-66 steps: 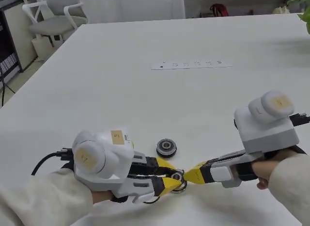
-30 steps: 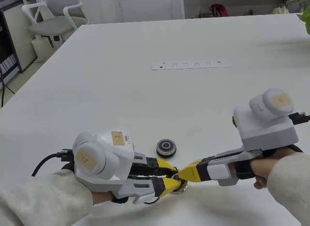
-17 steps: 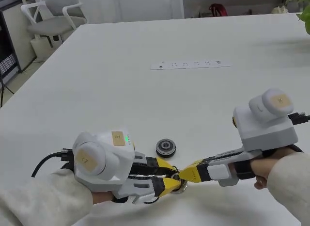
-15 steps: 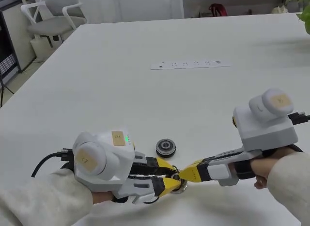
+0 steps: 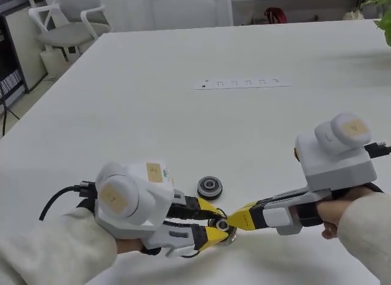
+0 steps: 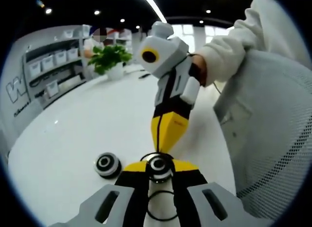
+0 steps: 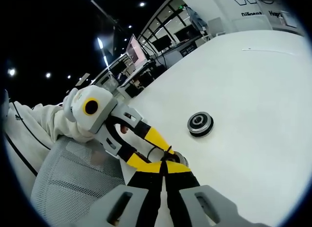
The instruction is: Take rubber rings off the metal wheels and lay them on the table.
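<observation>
Rubber ring removal looked partly done. The left gripper (image 5: 212, 222) was clamped on a small silver metal wheel (image 6: 159, 163). The right gripper (image 7: 163, 167), jaws drawn together, had its tips at that wheel's rim; whether they pinched its ring was too small to tell. Just beside the clamped wheel, a thin black rubber loop (image 6: 161, 218) lay on the white table (image 5: 183, 101), probably one ring already off. Near the clamped wheel a second black-rimmed metal wheel (image 5: 209, 186) sat untouched, apparently still ringed.
</observation>
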`<control>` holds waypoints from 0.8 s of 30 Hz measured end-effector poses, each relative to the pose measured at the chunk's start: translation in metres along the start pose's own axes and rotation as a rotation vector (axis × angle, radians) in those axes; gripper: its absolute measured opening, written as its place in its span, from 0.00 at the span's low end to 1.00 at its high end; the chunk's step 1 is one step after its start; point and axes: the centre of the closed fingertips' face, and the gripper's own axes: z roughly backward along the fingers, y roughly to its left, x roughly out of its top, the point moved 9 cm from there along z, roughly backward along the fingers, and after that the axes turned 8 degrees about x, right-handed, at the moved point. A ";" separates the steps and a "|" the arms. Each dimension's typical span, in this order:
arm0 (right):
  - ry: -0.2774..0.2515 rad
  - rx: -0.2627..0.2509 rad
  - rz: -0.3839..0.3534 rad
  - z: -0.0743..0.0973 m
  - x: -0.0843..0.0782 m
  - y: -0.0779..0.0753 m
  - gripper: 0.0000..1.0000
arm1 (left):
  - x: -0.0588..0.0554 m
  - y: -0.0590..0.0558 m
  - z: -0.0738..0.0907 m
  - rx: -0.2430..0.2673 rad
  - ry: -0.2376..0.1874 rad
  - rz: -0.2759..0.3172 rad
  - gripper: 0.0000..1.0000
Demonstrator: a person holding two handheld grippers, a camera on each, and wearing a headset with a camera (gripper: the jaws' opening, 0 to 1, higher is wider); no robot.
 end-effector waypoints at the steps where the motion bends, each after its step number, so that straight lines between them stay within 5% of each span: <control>1: -0.001 0.000 0.002 0.000 0.000 0.000 0.00 | 0.001 0.000 0.001 -0.002 0.004 -0.015 0.19; 9: -0.003 0.002 0.027 0.000 0.004 0.006 0.00 | 0.006 0.000 0.012 -0.029 -0.002 -0.016 0.27; 20: -0.004 0.013 0.066 -0.001 0.010 0.015 0.00 | 0.013 0.009 0.032 0.010 -0.018 -0.018 0.46; 24: -0.001 0.017 0.091 -0.001 0.013 0.020 0.00 | 0.013 0.012 0.036 0.012 -0.024 -0.005 0.46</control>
